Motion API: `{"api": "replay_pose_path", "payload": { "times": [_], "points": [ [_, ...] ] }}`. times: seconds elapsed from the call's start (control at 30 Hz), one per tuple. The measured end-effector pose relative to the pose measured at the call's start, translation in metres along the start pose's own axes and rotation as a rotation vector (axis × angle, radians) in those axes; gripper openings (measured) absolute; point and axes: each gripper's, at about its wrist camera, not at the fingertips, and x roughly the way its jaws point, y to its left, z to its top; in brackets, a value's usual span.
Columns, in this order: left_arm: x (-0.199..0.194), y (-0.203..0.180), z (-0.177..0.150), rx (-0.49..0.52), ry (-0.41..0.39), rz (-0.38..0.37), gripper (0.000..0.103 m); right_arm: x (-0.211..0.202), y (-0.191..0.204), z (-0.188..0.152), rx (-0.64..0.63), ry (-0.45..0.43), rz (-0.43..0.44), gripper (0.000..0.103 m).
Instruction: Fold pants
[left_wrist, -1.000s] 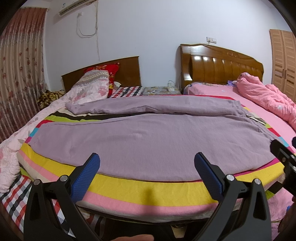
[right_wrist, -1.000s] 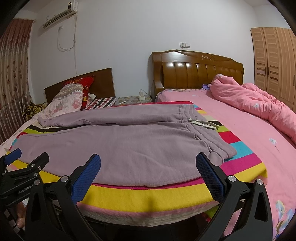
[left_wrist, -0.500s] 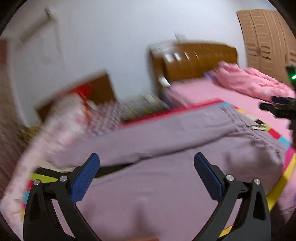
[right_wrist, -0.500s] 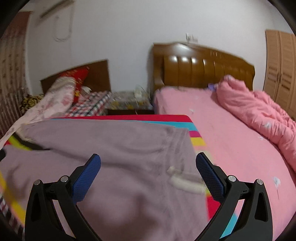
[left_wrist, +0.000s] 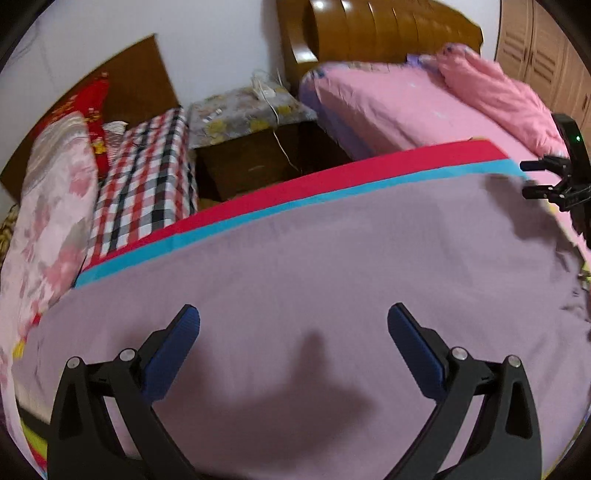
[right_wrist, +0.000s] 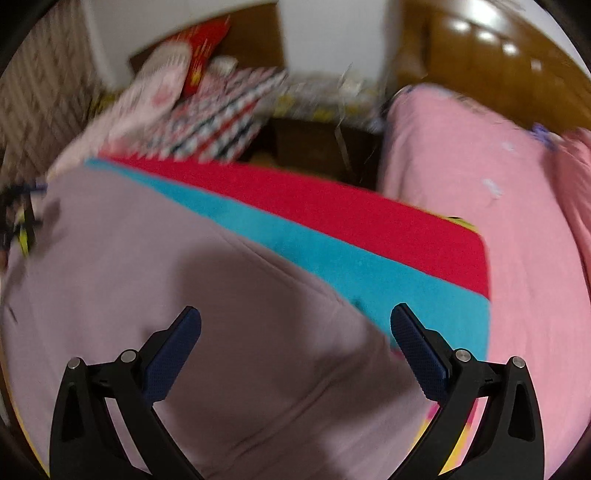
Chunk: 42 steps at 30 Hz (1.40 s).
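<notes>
The pants (left_wrist: 332, 280) are mauve, of a soft fleecy cloth, and lie spread flat on a striped blanket (left_wrist: 295, 199) on the bed. In the left wrist view they fill nearly the whole lower part of the frame, smooth in the middle, with a few small wrinkles toward the right edge. Beyond their far edge run a blue band and then a red band of the blanket. In the right wrist view the pants (right_wrist: 184, 280) take the lower left; a seam or fold line slants down toward the right, and their edge meets the blue band just ahead of the right finger. This view is blurred, so finer detail of the cloth cannot be told.

The left gripper (left_wrist: 293, 325) hangs over the middle of the pants with its jaws spread wide and nothing between them; whether the blue pads (left_wrist: 173, 350) touch the cloth cannot be told. Its shadow falls on the fabric just below. The right gripper (right_wrist: 295, 325) is likewise wide apart and holds nothing, poised over the pants near their far right edge. It also shows at the right rim of the left view (left_wrist: 554, 184), above the pants' far corner.

A pink bed (left_wrist: 424, 107) stands to the right, well apart from a checked cloth (left_wrist: 144, 177) on the left
</notes>
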Motion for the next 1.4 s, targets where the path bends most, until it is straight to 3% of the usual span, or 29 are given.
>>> {"api": "replay_pose_path", "payload": {
  "times": [0.1, 0.13, 0.17, 0.2, 0.23, 0.3, 0.37, 0.57, 0.63, 0.67, 0.7, 0.73, 0.77, 0.8, 0.83, 1.03, 1.1, 1.2, 1.3, 1.4],
  "points": [
    [0.024, 0.008, 0.018, 0.032, 0.024, -0.028, 0.101, 0.026, -0.011, 0.005, -0.028, 0.105, 0.038, 0.096],
    [0.031, 0.007, 0.025, 0.050, 0.025, -0.038, 0.101, 0.025, -0.015, 0.005, -0.020, 0.089, 0.075, 0.092],
    [0.036, 0.007, 0.031, 0.074, 0.016, -0.054, 0.101, 0.022, -0.014, 0.003, -0.024, 0.078, 0.094, 0.077],
    [0.041, 0.006, 0.036, 0.095, 0.006, -0.064, 0.101, 0.018, -0.016, 0.002, -0.040, 0.066, 0.102, 0.048],
    [0.047, 0.007, 0.042, 0.120, -0.001, -0.093, 0.101, 0.015, -0.017, 0.001, -0.042, 0.056, 0.118, 0.033],
    [0.053, 0.006, 0.050, 0.145, -0.009, -0.136, 0.101, -0.001, -0.017, -0.002, -0.051, 0.009, 0.112, 0.020],
    [0.058, 0.007, 0.059, 0.167, -0.022, -0.163, 0.101, -0.026, 0.006, -0.008, -0.124, -0.070, 0.057, 0.017],
    [0.061, 0.000, 0.074, 0.247, -0.016, -0.235, 0.101, -0.102, 0.062, -0.042, -0.172, -0.311, -0.087, 0.014],
    [0.060, -0.006, 0.071, 0.281, -0.005, -0.244, 0.101, -0.119, 0.073, -0.052, -0.167, -0.349, -0.098, 0.014],
    [0.060, -0.011, 0.068, 0.308, 0.006, -0.232, 0.096, -0.127, 0.081, -0.058, -0.164, -0.366, -0.107, 0.014],
    [0.058, -0.015, 0.062, 0.337, 0.009, -0.199, 0.089, -0.134, 0.082, -0.067, -0.163, -0.376, -0.113, 0.013],
    [0.057, -0.017, 0.058, 0.352, 0.009, -0.177, 0.072, -0.139, 0.087, -0.072, -0.159, -0.389, -0.121, 0.013],
    [0.055, -0.018, 0.054, 0.355, 0.012, -0.175, 0.036, -0.142, 0.090, -0.075, -0.155, -0.395, -0.122, 0.013],
    [0.051, -0.018, 0.049, 0.356, 0.019, -0.178, 0.015, -0.147, 0.094, -0.079, -0.146, -0.403, -0.123, 0.013],
    [0.046, -0.020, 0.043, 0.359, 0.022, -0.166, 0.009, -0.149, 0.098, -0.082, -0.140, -0.401, -0.129, 0.013],
    [-0.050, -0.033, 0.003, 0.421, -0.157, 0.015, 0.007, -0.178, 0.125, -0.107, -0.096, -0.430, -0.198, 0.013],
    [-0.107, -0.048, -0.025, 0.451, -0.262, 0.100, 0.008, -0.199, 0.135, -0.123, -0.073, -0.473, -0.206, 0.013],
    [-0.167, -0.073, -0.079, 0.489, -0.359, 0.164, 0.008, -0.229, 0.151, -0.164, -0.042, -0.524, -0.201, 0.013],
    [-0.203, -0.103, -0.156, 0.494, -0.397, 0.176, 0.009, -0.239, 0.162, -0.212, 0.009, -0.528, -0.173, 0.013],
    [-0.194, -0.131, -0.217, 0.471, -0.341, 0.169, 0.012, -0.223, 0.170, -0.259, 0.087, -0.476, -0.130, 0.013]
  ]
}}
